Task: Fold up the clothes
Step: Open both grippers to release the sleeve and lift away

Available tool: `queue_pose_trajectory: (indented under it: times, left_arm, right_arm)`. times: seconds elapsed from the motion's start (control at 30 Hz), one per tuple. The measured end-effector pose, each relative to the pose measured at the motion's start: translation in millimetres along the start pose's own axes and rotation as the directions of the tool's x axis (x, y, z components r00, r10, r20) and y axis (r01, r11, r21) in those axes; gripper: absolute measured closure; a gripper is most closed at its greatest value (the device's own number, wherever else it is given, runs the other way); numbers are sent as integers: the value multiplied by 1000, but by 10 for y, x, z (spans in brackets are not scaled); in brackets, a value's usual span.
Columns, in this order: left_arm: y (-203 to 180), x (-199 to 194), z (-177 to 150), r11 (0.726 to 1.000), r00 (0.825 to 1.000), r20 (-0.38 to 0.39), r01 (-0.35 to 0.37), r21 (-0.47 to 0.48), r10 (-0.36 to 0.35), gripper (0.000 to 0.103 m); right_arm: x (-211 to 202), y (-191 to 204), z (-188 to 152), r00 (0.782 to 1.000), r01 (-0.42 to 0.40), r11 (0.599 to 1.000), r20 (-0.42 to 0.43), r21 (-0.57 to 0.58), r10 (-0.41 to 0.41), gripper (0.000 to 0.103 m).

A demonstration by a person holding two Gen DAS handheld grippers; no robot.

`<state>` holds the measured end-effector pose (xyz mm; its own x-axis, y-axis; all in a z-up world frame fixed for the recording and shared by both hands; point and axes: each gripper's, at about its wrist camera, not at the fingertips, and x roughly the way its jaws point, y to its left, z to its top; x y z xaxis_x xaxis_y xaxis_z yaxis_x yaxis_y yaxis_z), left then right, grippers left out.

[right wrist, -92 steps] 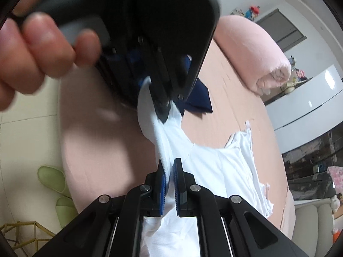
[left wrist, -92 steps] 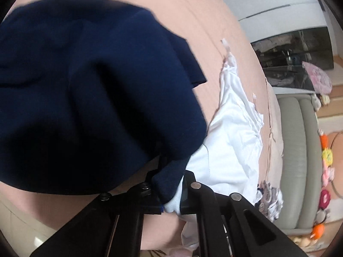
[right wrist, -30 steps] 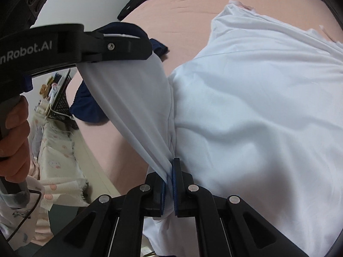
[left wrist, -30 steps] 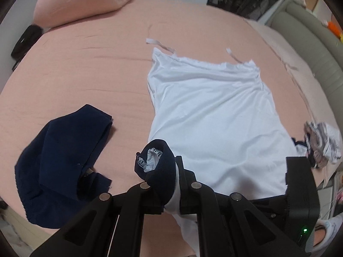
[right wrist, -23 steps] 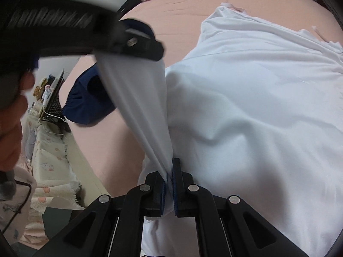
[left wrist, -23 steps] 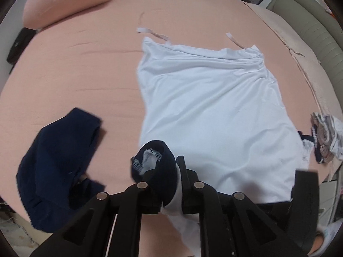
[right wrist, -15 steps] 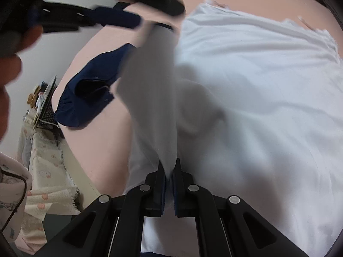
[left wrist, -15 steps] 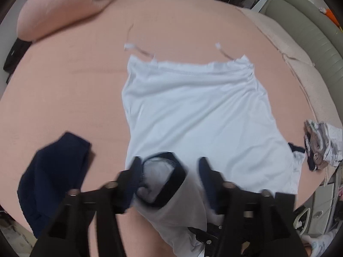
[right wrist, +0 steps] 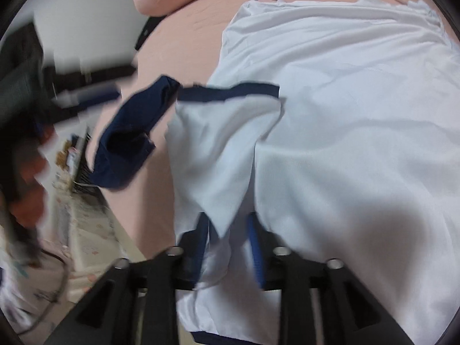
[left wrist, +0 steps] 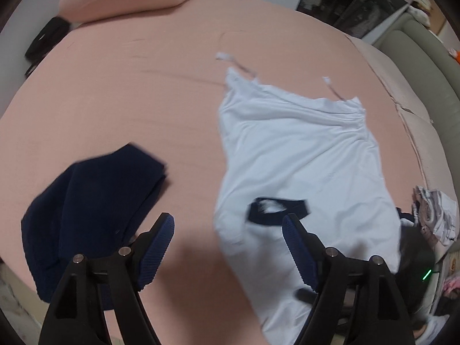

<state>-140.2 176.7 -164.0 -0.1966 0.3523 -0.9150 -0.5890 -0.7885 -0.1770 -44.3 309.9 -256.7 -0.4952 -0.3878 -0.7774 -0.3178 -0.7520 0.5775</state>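
Navy garment (left wrist: 86, 210): crumpled on the pink bed (left wrist: 143, 100), left of and partly under the left claw's left finger, untouched
Left claw (left wrist: 228, 247): spread wide and opening further, nothing between the pads; a second ago it pinched the navy-trimmed sleeve (left wrist: 277, 208), which now lies dropped just ahead of its right finger
White shirt (left wrist: 302, 158): spread flat on the bed, ahead and right of the left claw
Right claw (right wrist: 228, 244): jaws opening, sleeve cloth loose between them, no longer clamped as it was a second ago
Meaning: sleeve fold looks laid and released; next fold can likely start
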Motion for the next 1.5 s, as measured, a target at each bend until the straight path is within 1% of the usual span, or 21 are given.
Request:
queue_pose_trajectory:
  times: [0.07,0.13,0.23,0.3,0.4,0.47,0.6,0.63,0.73,0.77,0.83,0.93,1.03,1.13,1.27,1.37,1.47,1.5]
  left_arm:
    - [92,22,-79,999,1000,1,16,-36,-16,26]
    - [182,58,-157,995,999,3,50,-85,-50,26]
    - [235,143,-237,989,997,-13,74,-126,-76,26]
    - [236,192,-297,987,996,-23,83,-140,-87,26]
    - [209,237,-394,984,995,-36,91,-153,-98,26]
    - [188,249,-472,980,992,-43,107,-170,-116,26]
    - [81,244,-721,965,981,-59,173,-196,-187,26]
    - [39,239,-795,965,979,-62,179,-193,-194,26]
    - [-110,213,-1034,973,983,-62,163,-164,-175,26]
    - [-159,198,-1103,979,986,-53,148,-142,-156,26]
    - [-274,165,-1229,994,996,-18,85,-71,-86,26]
    - [-392,149,-1345,1000,1000,13,10,-11,-9,26]
    - [-501,107,-1416,999,999,38,-2,36,0,26]
    - [-621,65,-1465,996,997,69,-33,84,27,26]
    - [-763,85,-1494,988,996,72,-56,141,46,26]
    - [-813,103,-1488,988,997,66,-58,142,49,26]
    - [-857,155,-1480,987,997,51,-64,149,57,26]
    - [-882,179,-1484,985,997,48,-67,158,60,26]
  right_arm:
    - [-16,-61,89,1000,-25,1000,14,19,24,57]
    - [7,-107,155,999,-48,998,12,37,48,57]
    - [98,-130,297,994,-108,992,5,58,108,57]
    - [122,-181,351,989,-146,984,0,99,147,57]
    - [174,-262,418,983,-184,970,1,157,186,57]
    - [200,-295,484,980,-196,965,2,176,199,57]
    - [178,-280,567,983,-180,968,10,174,181,57]
    - [160,-264,581,984,-177,970,17,166,177,57]
    - [116,-205,603,989,-150,981,19,121,149,57]
    - [99,-194,594,988,-153,981,18,118,151,57]
    - [69,-186,598,987,-160,981,19,113,158,57]
    - [74,-169,639,989,-148,983,19,105,147,57]
    - [98,-146,661,993,-118,989,11,89,117,57]
    - [147,-115,681,995,-100,992,-12,74,101,57]
    - [257,-114,826,992,-59,996,-110,62,66,57]
    - [325,-199,929,979,-61,991,-188,115,83,57]
    - [351,-254,1013,975,-41,990,-209,138,69,57]
    - [373,-259,1032,973,-47,989,-218,137,77,57]
